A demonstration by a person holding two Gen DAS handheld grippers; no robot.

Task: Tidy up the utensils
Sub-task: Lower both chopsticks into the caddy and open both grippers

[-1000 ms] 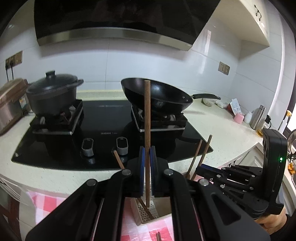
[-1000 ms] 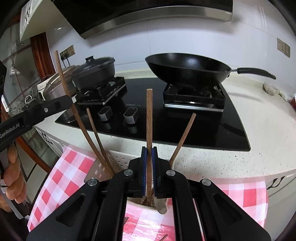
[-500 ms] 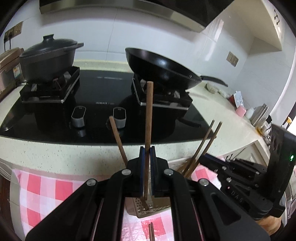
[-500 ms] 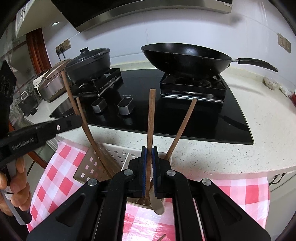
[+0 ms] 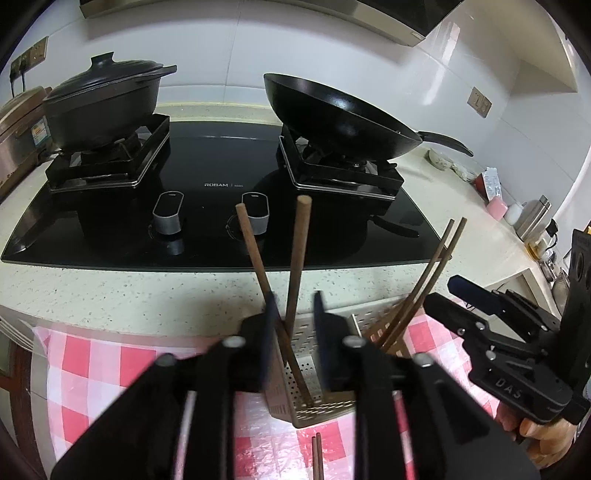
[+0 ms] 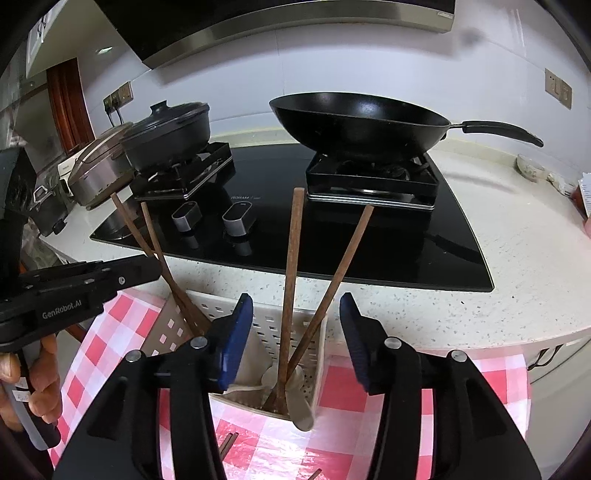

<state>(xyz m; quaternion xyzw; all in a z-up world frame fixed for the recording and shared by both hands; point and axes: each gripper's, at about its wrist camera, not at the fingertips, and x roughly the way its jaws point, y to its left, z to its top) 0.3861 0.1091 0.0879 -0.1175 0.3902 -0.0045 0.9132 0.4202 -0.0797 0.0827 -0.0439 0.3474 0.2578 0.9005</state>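
Both grippers, left (image 5: 291, 321) and right (image 6: 295, 332), newly spread, fingers released from chopsticks (image 6: 290, 273) clamped a half-second ago, sticks now standing loose at 12 o'clock in the holder (image 6: 314, 369) on checkered cloth: this placement apparently done.

Definitely a home kitchen. There's a black glass gas hob (image 5: 221, 206) set into a speckled stone countertop (image 5: 110, 295), with a lidded pot (image 5: 103, 99) on one burner and a wok (image 6: 362, 122) on the other. Range hood (image 6: 295, 29) overhead, white tiled wall (image 5: 221, 55), wall sockets (image 6: 118, 98), and a red checked cloth (image 6: 498, 376) along the counter's front edge.
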